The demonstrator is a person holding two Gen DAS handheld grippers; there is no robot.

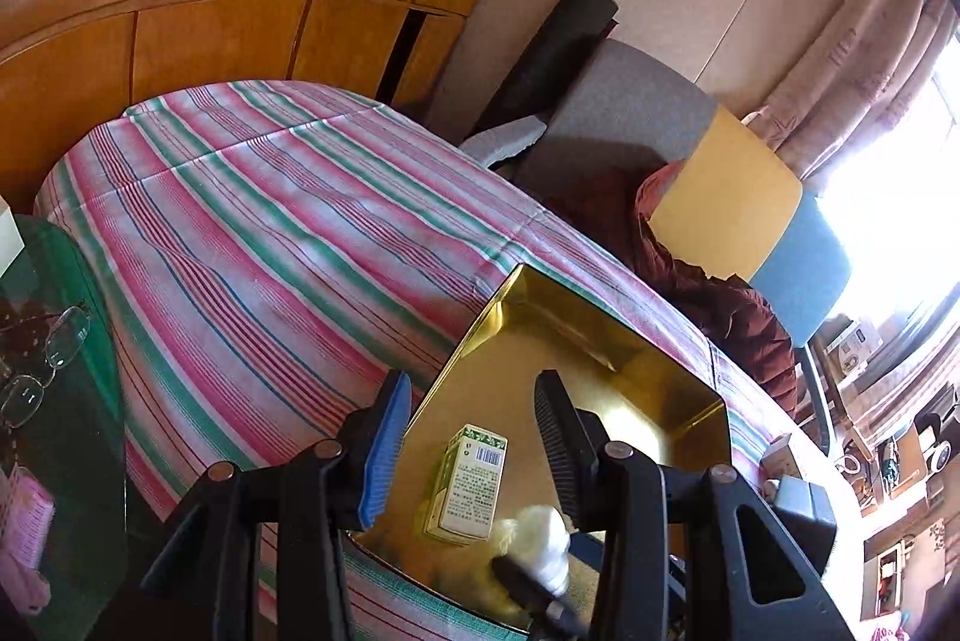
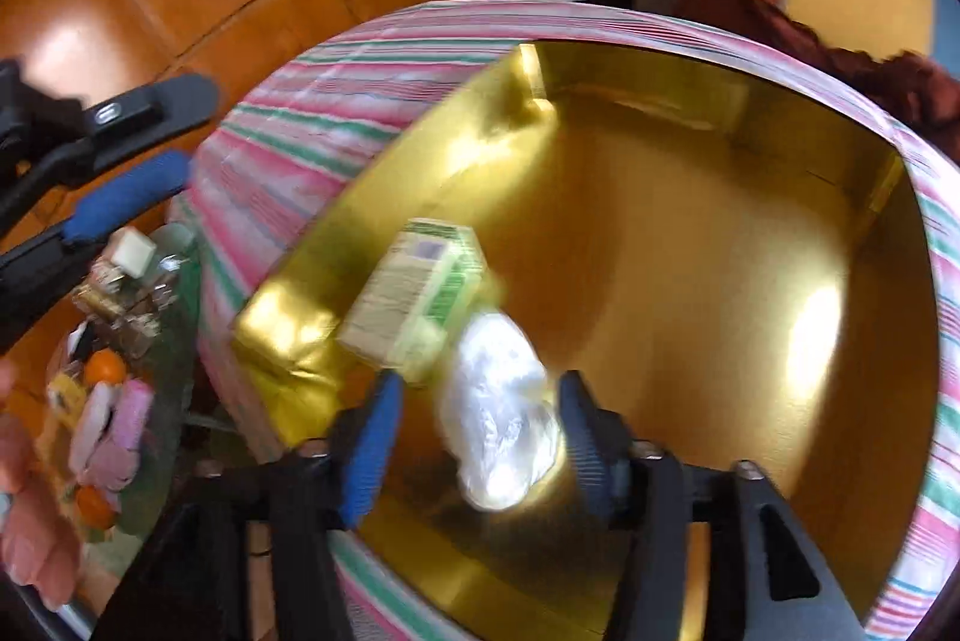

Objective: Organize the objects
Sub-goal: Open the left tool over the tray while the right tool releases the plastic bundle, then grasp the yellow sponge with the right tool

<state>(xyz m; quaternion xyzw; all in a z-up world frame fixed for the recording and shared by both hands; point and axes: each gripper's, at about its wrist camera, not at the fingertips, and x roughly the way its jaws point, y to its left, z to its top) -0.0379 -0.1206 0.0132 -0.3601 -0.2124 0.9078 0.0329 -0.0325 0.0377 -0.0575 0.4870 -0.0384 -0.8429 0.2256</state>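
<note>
Nearest, the right gripper point(image 2: 474, 437) tilts steeply down, jaws apart around a crinkly white plastic bag point(image 2: 498, 419) without pressing it: likely light, soft, slippery, best pinched mid-bunch. Beyond lies a stiff green-and-cream carton point(image 2: 414, 299) in the shiny gold tray point(image 2: 750, 233). Farther left, the left gripper point(image 2: 135, 149) hangs parted, empty.
</note>
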